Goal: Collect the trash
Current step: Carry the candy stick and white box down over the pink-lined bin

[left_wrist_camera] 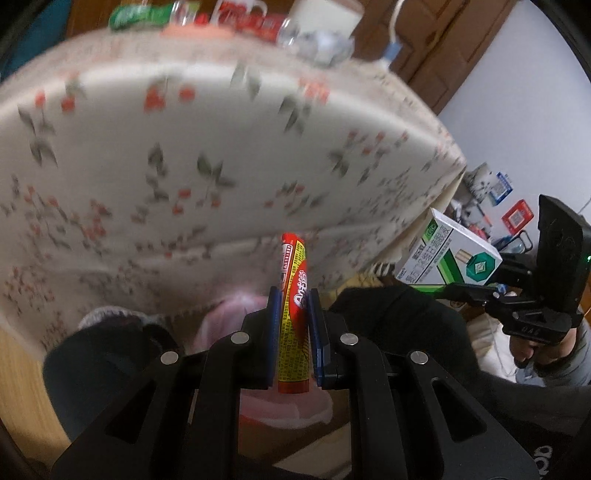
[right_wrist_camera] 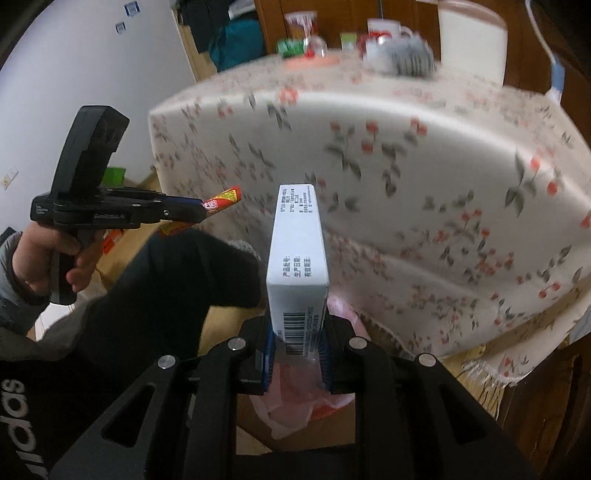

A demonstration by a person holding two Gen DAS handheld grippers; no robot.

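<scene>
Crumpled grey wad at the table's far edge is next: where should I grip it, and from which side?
Take the crumpled grey wad across its middle, coming down from above on the near side. It looks lumpy with no flat faces, so squeezing its bulk seems safest. A mug stands close on its far side, leaving little room there. Both grippers are full now: the left gripper holds the red wrapper, the right gripper the white box.

Cups (right_wrist_camera: 380, 35) stand at the far edge of the table (right_wrist_camera: 369, 147), a bag (right_wrist_camera: 295, 406) below its near edge.
</scene>
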